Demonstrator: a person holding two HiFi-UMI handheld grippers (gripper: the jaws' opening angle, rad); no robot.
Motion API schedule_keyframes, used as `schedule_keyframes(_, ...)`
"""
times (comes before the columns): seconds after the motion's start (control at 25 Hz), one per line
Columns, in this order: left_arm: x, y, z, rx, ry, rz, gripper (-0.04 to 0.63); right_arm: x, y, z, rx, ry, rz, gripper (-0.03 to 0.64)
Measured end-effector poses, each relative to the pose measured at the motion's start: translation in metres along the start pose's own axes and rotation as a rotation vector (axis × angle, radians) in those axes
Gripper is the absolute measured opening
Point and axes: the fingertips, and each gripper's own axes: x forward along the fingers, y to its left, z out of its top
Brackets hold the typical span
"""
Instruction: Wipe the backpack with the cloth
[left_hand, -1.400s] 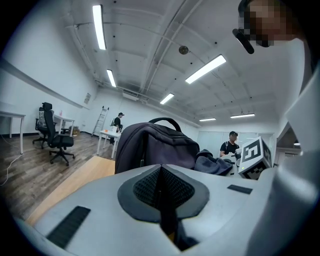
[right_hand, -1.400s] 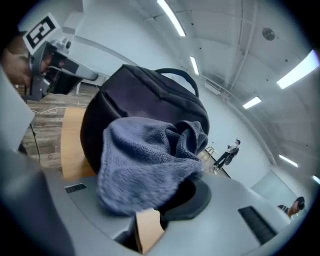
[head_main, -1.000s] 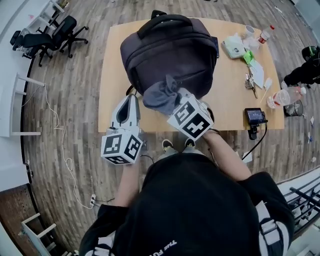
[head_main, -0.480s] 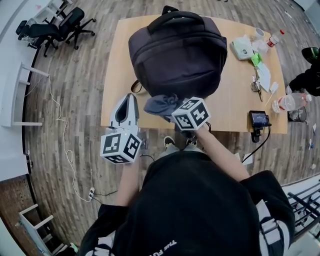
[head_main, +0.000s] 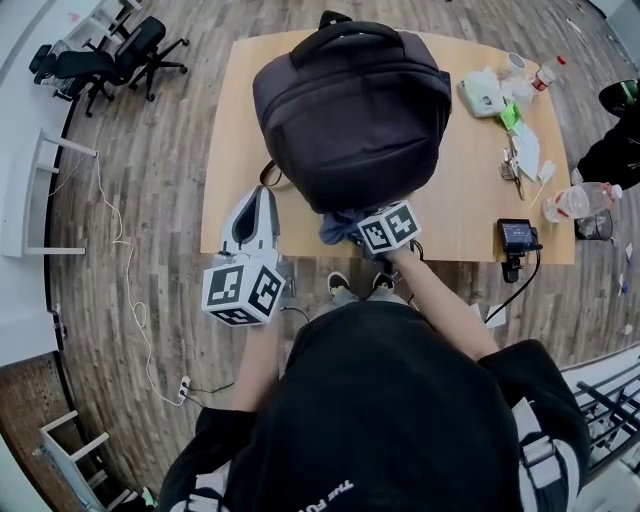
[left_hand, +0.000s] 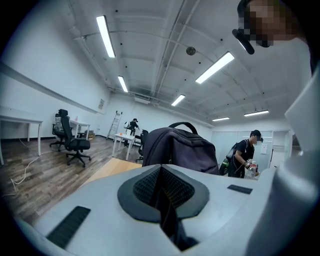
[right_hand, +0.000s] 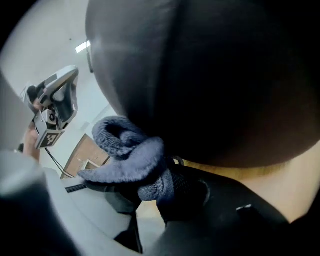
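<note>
Backpack (head_main: 350, 120) stands in the middle of the table (head_main: 470, 190) in the head view, dark, with its handle toward the far edge. The right claw (head_main: 352, 226) holds the grey-blue cloth (head_main: 338, 228) against the bag's lowest near part, close to the table's front edge. The left claw (head_main: 260, 200) hangs off the table's near left corner, apart from the bag.

From the left gripper view, that claw's jaws are pressed together with nothing between them, and the bag rises beyond them, untouched by this side.

From the right gripper view, the jaws are clamped on a bunched fold of the fleecy cloth, which presses against the bag's dark rounded surface just above a strip of table.

My judgement is that the wiping is under way, with the cloth at the bottom of the face nearest the person. No view shows dirt or a wiped track, so how much is done cannot be told; the far top and sides probably remain.
</note>
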Motion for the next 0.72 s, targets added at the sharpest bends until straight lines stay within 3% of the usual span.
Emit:
schedule_keyframes(0.4, 0.018, -0.023, 0.001, 0.009, 0.002, -0.071, 0.017, -0.09, -0.12, -0.013, 0.19, -0.1, -0.295, 0.095)
schedule_keyframes(0.6, 0.023, -0.033, -0.001, 0.008, 0.003, -0.096, 0.017, -0.138, -0.118, 0.011, 0.147, -0.207, -0.392, 0.092)
schedule_keyframes(0.72, 0.025, -0.037, -0.002, 0.011, 0.003, -0.108, 0.017, -0.168, -0.098, 0.034, 0.11, -0.298, -0.386, 0.091)
